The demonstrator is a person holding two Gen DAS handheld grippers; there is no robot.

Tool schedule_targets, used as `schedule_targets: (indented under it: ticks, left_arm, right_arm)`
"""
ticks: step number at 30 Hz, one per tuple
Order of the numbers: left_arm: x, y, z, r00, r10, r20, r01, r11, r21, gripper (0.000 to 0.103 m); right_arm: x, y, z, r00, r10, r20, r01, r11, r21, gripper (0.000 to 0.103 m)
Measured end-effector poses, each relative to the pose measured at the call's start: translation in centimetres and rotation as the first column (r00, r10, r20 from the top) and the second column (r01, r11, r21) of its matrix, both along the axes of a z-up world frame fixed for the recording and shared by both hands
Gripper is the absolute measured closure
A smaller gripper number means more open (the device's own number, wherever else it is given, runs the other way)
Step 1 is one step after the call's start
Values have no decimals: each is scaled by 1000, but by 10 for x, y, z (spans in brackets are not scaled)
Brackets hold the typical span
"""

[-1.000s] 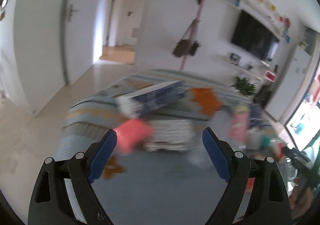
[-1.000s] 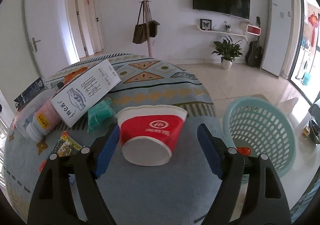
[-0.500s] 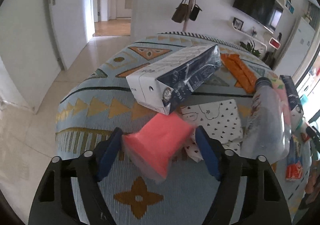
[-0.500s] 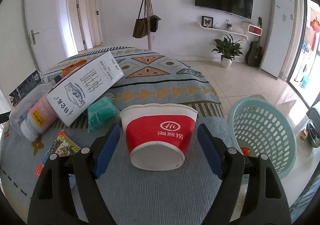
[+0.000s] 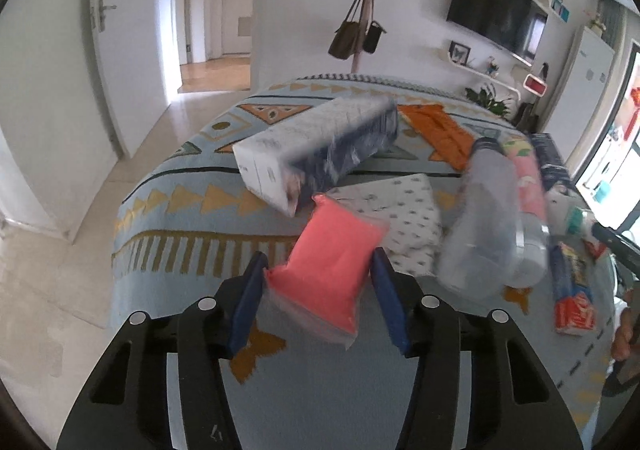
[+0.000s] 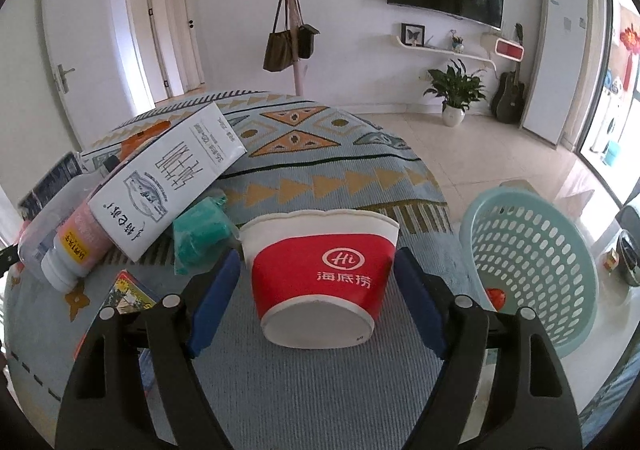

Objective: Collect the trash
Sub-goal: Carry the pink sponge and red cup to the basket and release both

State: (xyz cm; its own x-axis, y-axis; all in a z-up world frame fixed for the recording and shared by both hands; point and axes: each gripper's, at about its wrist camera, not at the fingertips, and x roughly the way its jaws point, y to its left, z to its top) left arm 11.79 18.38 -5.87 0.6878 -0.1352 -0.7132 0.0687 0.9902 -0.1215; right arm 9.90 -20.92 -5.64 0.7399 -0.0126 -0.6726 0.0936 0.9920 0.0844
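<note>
In the left wrist view my left gripper (image 5: pixel 318 282) has closed its blue fingers on a pink packet in clear wrap (image 5: pixel 332 266) that lies on the patterned rug (image 5: pixel 168 210). In the right wrist view my right gripper (image 6: pixel 318 290) is open, with a red and white paper bowl (image 6: pixel 320 270) lying on its side between the fingers, its base toward me. The fingers stand just clear of the bowl's sides. A light green mesh basket (image 6: pixel 532 274) stands at the right.
Around the packet lie a white and blue carton (image 5: pixel 316 158), a dotted white pack (image 5: pixel 400 214), a clear plastic bottle (image 5: pixel 488 226), orange wrappers (image 5: pixel 436 134) and a snack pack (image 5: pixel 572 290). Left of the bowl lie a green wad (image 6: pixel 202 234) and a carton (image 6: pixel 168 178).
My left gripper moved in over the pink packet and its fingers narrowed onto it. My right gripper crept slightly closer to the bowl and stayed open.
</note>
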Motion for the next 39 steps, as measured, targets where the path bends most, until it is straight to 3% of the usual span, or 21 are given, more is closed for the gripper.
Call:
schedule_targets:
  ticks: [10, 19, 24, 30, 34, 39]
  left_arm:
    - [-36, -24, 28, 996, -39, 81, 44, 997, -60, 52]
    - [-43, -67, 70, 975, -125, 186, 139, 988, -62, 52]
    - [-39, -113, 97, 945, -210, 250, 228, 973, -46, 52]
    - [-27, -187, 126, 901, -314, 301, 337, 941, -29, 52]
    - [-14, -253, 137, 859, -407, 311, 427, 904, 5, 52]
    - [1, -332, 131, 807, -516, 286, 530, 848, 33, 52]
  right_arm:
    - [-3, -1, 2, 1000, 0, 8, 0, 1000, -14, 34]
    - [-20, -11, 31, 994, -21, 104, 21, 1000, 9, 34]
    - [-35, -31, 59, 980, -63, 188, 63, 998, 4, 34]
    - [-55, -84, 94, 942, -177, 285, 188, 982, -12, 34]
    - [-62, -129, 94, 916, -280, 288, 288, 958, 18, 34]
    - [-65, -186, 72, 885, -409, 221, 403, 912, 76, 34]
